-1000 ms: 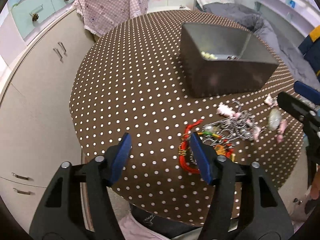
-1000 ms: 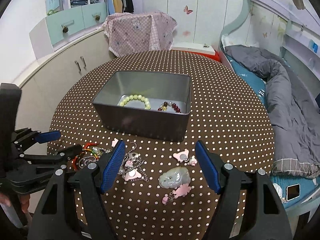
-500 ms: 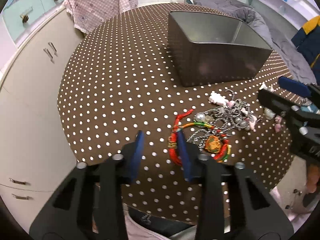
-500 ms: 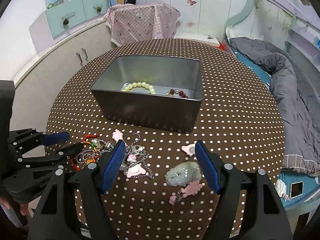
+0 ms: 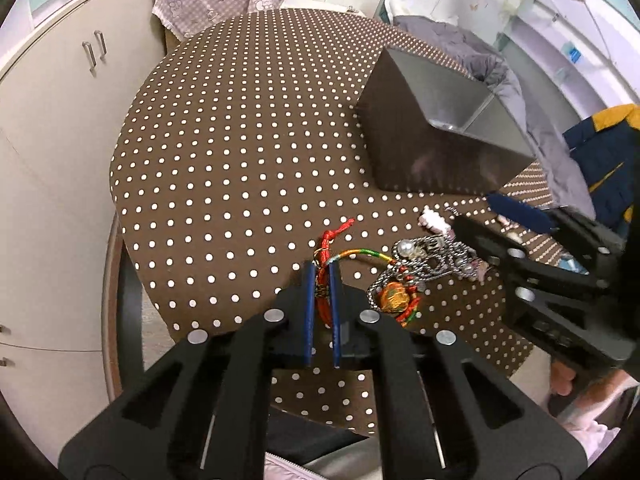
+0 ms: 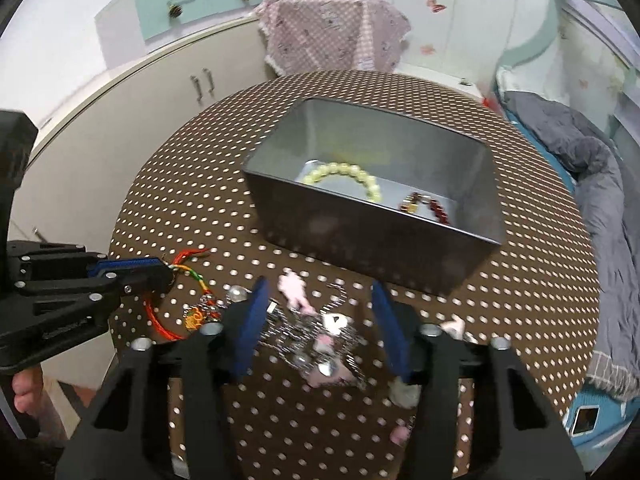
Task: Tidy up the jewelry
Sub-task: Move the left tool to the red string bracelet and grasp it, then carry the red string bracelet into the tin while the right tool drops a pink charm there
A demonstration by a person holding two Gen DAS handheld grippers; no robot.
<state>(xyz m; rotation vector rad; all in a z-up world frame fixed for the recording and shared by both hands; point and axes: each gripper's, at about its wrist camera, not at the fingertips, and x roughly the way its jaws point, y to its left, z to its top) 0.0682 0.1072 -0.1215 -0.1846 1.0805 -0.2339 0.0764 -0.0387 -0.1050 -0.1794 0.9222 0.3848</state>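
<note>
My left gripper (image 5: 322, 276) is shut on a red cord bracelet (image 5: 325, 300) at the near edge of the dotted round table (image 5: 240, 152); the cord also shows in the right wrist view (image 6: 160, 320). An orange charm (image 5: 394, 298) and a silver chain with pink charms (image 5: 432, 256) lie beside it. My right gripper (image 6: 320, 312) is open, its jaws on either side of the silver chain pile (image 6: 316, 340). A grey metal box (image 6: 372, 204) behind holds a green bead bracelet (image 6: 348, 174) and a dark red one (image 6: 428, 206).
A pale jade pendant (image 6: 404, 394) and pink charms lie near the table's front right edge. Cream cabinets (image 5: 48, 120) stand left of the table. A chair with pink cloth (image 6: 332, 36) is behind, and a bed with a grey duvet (image 6: 592, 184) is to the right.
My left gripper moved forward and closed on the red cord bracelet. My right gripper swung left and down from the jade pendant to over the silver chain pile.
</note>
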